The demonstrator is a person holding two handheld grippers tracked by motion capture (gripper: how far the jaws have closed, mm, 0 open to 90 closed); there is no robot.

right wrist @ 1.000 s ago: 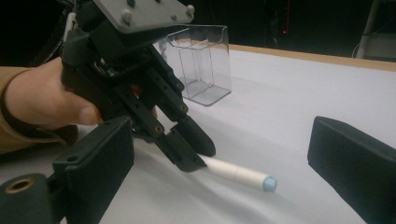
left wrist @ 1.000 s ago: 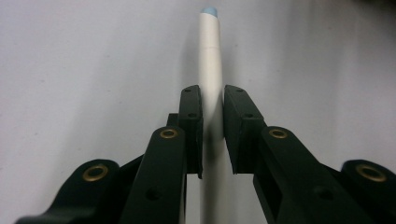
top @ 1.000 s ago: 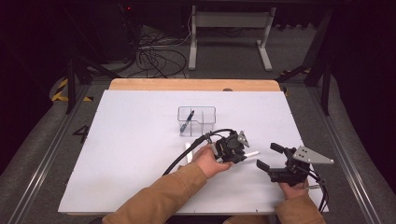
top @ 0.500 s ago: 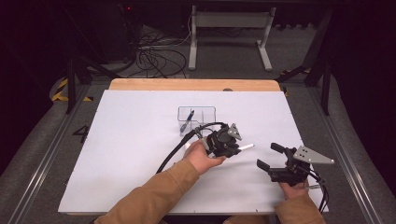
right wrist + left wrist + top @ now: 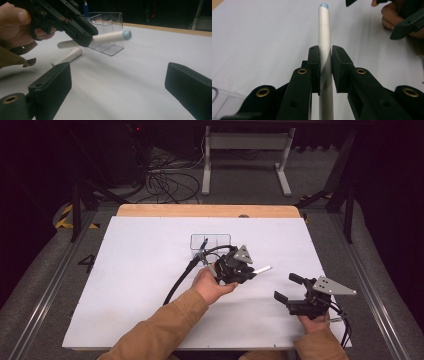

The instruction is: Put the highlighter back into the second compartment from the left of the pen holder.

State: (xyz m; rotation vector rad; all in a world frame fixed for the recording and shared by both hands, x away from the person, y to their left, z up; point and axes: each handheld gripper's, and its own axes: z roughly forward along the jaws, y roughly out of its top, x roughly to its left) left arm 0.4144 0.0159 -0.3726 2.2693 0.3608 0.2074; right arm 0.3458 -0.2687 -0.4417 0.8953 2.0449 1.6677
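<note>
A white pen with a pale blue tip is clamped between the jaws of the left hand-held gripper, which is seen near the middle of the bench in the high view. In the left gripper view the two black jaws are pressed against the pen's barrel on either side, and the barrel runs straight out beyond them towards its blue end. In the right gripper view the pen is held clear of the bench top, roughly level, with its blue tip pointing away from the left hand.

A clear plastic box stands on the bench just behind the left hand-held gripper; a dark blue pen is seen standing upright in it. A second white pen lies flat on the bench in front of the box, below the held one.

The right hand-held gripper is held low over the bench near its right front corner, well apart from the box. Its jaws are spread wide, and nothing is seen between them in the right gripper view.
</note>
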